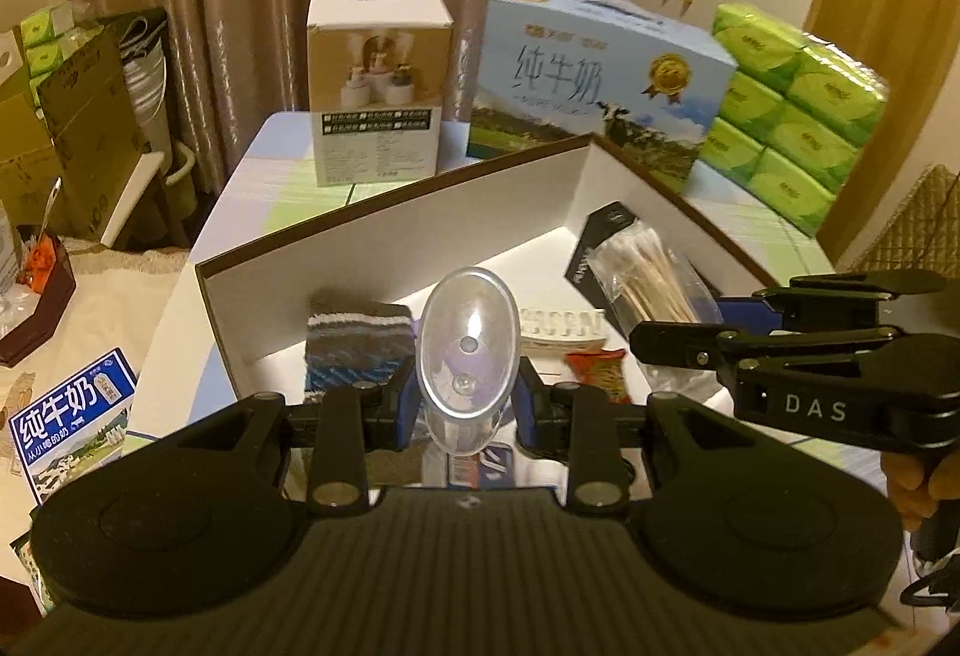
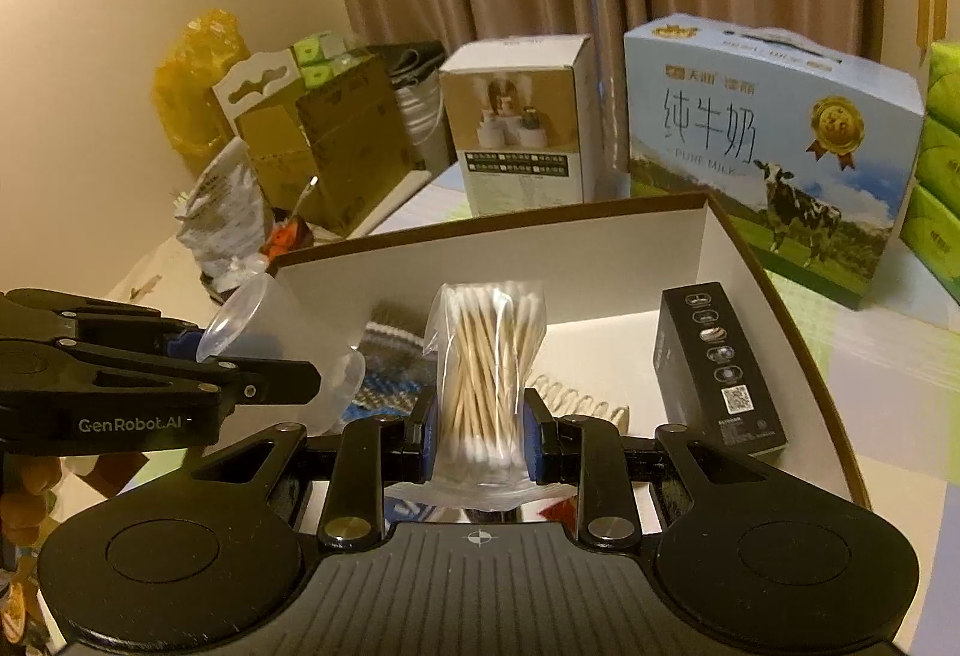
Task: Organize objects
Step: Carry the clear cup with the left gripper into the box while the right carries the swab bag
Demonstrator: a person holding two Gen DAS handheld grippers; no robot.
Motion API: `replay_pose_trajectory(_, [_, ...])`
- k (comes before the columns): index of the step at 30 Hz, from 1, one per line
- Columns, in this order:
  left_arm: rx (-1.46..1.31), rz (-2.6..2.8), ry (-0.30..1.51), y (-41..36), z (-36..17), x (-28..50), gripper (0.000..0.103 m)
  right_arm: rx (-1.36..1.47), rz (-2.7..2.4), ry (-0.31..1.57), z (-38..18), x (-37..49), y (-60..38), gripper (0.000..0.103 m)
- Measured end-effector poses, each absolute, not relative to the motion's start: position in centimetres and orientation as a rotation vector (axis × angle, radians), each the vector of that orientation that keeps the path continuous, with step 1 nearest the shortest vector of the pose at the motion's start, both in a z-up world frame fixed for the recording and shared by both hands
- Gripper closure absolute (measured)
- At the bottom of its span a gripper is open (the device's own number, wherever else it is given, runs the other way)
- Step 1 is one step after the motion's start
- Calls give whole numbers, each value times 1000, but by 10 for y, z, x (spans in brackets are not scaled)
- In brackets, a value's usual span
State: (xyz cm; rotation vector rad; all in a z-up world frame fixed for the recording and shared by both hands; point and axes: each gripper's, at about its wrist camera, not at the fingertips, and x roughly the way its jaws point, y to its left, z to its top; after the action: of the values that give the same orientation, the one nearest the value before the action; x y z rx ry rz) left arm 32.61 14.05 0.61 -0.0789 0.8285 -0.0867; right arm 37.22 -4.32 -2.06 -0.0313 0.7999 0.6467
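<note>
Clear plastic cup (image 1: pixel 468 350) clamped between left jaws, swab bag (image 2: pixel 483 386) between right.

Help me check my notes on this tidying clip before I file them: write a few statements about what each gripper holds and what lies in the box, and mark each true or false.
1. The left gripper is shut on a clear plastic cup. True.
2. The right gripper is open and holds nothing. False: it is shut on a bag of cotton swabs.
3. A black carton lies inside the open box. True.
4. The milk carton lies inside the open box. False: it stands behind it.
5. A striped knitted cloth lies in the box. True.
</note>
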Motion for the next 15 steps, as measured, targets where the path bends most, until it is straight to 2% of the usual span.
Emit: replay_pose_trajectory(15, [-109,-84,934,162,-31,380,76,-24,626,866,-45,403,-29,78])
